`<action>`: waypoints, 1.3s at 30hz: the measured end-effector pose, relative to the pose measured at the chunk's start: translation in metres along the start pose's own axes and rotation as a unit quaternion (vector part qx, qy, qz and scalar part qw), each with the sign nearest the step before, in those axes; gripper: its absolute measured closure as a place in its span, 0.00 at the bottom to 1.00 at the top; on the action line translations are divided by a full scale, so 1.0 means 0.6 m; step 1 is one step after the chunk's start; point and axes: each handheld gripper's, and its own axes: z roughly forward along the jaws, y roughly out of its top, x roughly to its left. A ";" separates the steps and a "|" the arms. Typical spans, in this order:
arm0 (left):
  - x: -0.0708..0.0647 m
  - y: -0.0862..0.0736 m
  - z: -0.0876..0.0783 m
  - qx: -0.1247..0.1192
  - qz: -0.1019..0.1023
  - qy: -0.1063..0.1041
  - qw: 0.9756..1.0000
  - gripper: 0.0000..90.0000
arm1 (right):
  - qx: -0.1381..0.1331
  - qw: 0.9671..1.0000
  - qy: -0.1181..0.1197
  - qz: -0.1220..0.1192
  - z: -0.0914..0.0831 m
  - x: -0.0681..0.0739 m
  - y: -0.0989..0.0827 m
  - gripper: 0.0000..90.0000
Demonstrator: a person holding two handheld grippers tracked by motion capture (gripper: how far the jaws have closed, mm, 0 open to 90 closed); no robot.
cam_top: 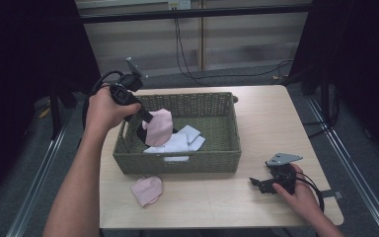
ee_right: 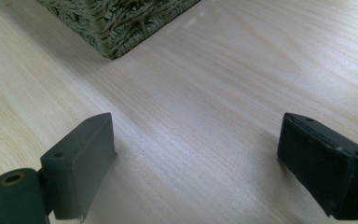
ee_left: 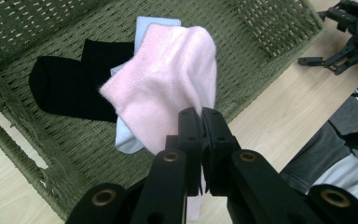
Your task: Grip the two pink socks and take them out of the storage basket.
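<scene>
Between the closed jaws of the left gripper (ee_left: pixel 201 122) a pink sock (ee_left: pixel 168 88) is pinched by one edge, the rest of it hanging free above the interior of the green woven basket (cam_top: pixel 227 148). In the high view the left gripper (cam_top: pixel 147 121) stands over the basket's left half, tilted down into it, with the sock draped just beyond its tips. Beneath the sock lie a black sock (ee_left: pixel 70 86) and a pale blue-white sock (ee_left: pixel 156 23) on the basket floor.

Risk noted: the hold takes in only a narrow margin of knit fabric, so the sock could slip out if the hand swings sharply. The hanging part could also drag on the basket's rim and snag in the weave.

Outside the basket, a second pink sock (cam_top: pixel 147 190) lies on the table (cam_top: pixel 271 113) just in front of the near wall. The right gripper (cam_top: pixel 256 183) rests on the table well apart to the right, jaws spread wide with nothing between them.
</scene>
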 end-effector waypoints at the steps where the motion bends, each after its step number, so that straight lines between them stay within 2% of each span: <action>1: 0.001 -0.002 -0.006 0.001 0.001 0.001 1.000 0.97 | 0.000 1.000 0.000 0.000 0.000 0.000 0.000 0.12; 5: 0.000 -0.005 -0.013 -0.004 -0.001 0.002 1.000 0.97 | 0.000 1.000 0.000 0.000 0.000 0.000 0.000 0.12; 10: -0.001 -0.008 -0.022 0.001 0.006 0.000 1.000 0.97 | 0.000 1.000 0.000 0.000 0.000 0.000 0.000 0.12; 17: -0.002 -0.017 -0.031 0.002 0.006 -0.006 1.000 0.97 | 0.000 1.000 0.000 0.000 0.000 0.000 0.000 0.12; 29: -0.006 -0.047 -0.058 -0.001 0.012 -0.009 1.000 0.97 | -0.001 1.000 0.000 0.000 0.000 0.000 0.000 0.12; 39: -0.010 -0.073 -0.068 0.000 0.014 -0.010 1.000 0.97 | -0.001 1.000 0.000 0.000 0.000 0.000 0.000 0.12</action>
